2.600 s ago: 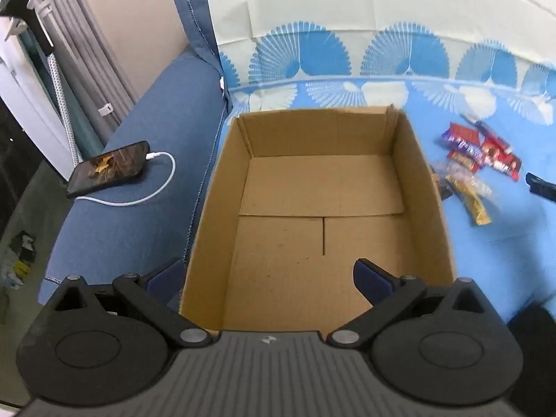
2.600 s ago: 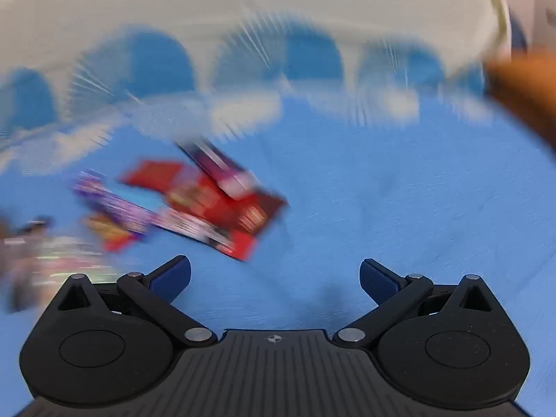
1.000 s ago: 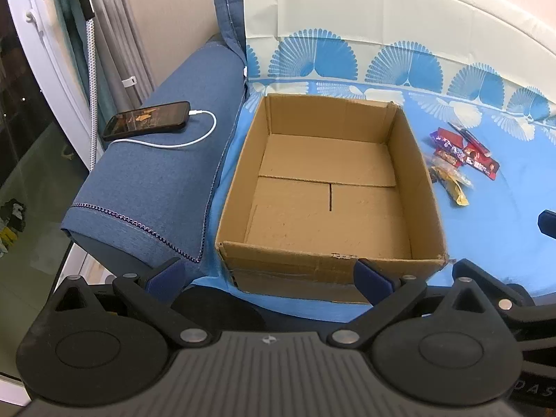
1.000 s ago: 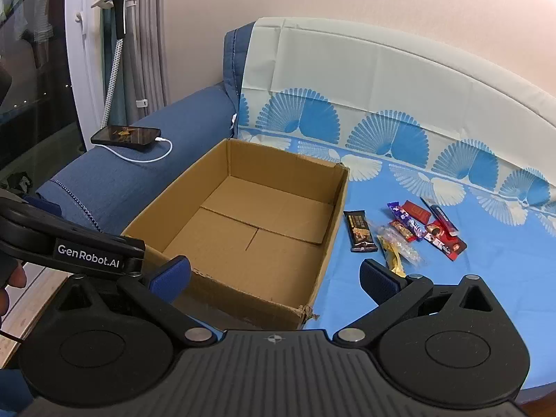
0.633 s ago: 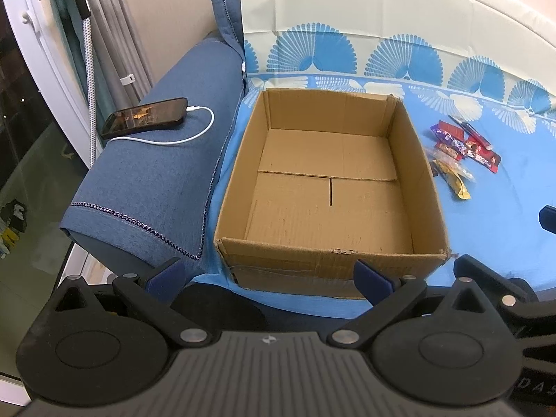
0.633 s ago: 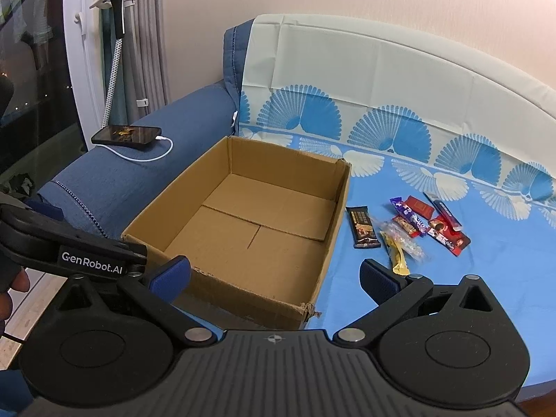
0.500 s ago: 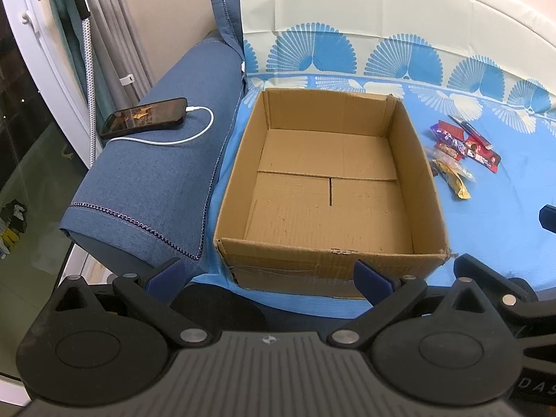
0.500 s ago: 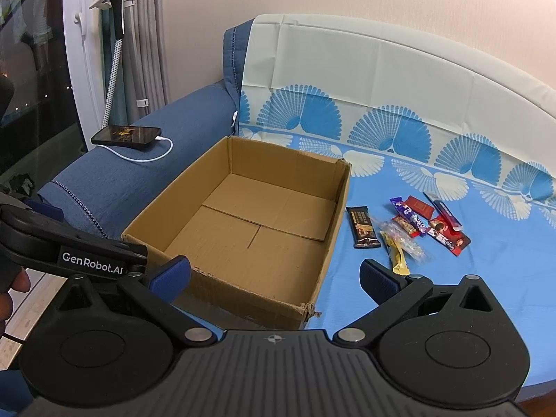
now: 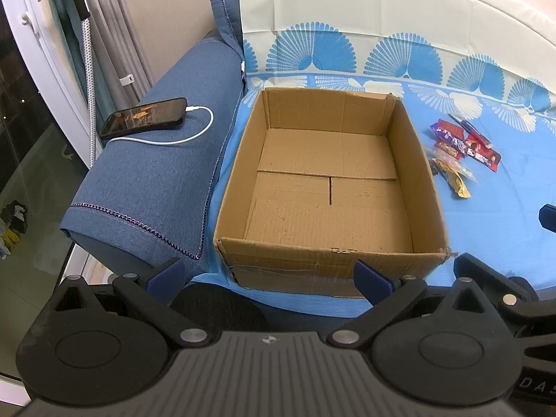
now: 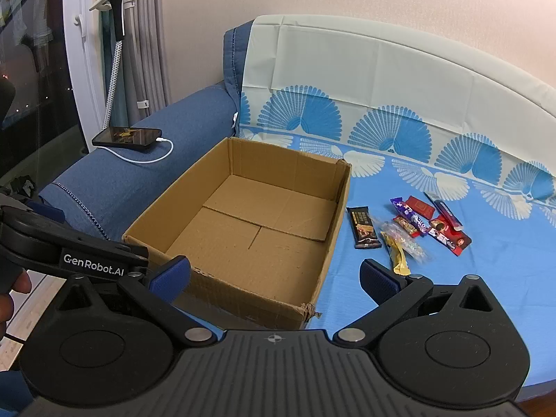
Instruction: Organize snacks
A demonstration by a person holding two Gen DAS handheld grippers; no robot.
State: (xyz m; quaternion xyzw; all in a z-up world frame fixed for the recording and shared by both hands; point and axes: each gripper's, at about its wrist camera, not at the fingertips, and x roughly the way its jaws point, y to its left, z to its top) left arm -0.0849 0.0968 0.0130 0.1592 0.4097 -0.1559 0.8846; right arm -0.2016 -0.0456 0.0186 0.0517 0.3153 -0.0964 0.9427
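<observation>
White lettering reading "GenRobot.AI" runs along the black arm of the left gripper point(image 10: 91, 264), which crosses the lower left of the right wrist view, just left of the right gripper's point(image 10: 274, 278) own blue pads. In the left wrist view, the letters "DAS" show at the bottom right edge on the dark body of the right gripper point(image 9: 535, 384), cut off by the frame. Print on the snack wrappers point(image 10: 410, 227), lying ahead and to the right of the right gripper, is too small to read.
</observation>
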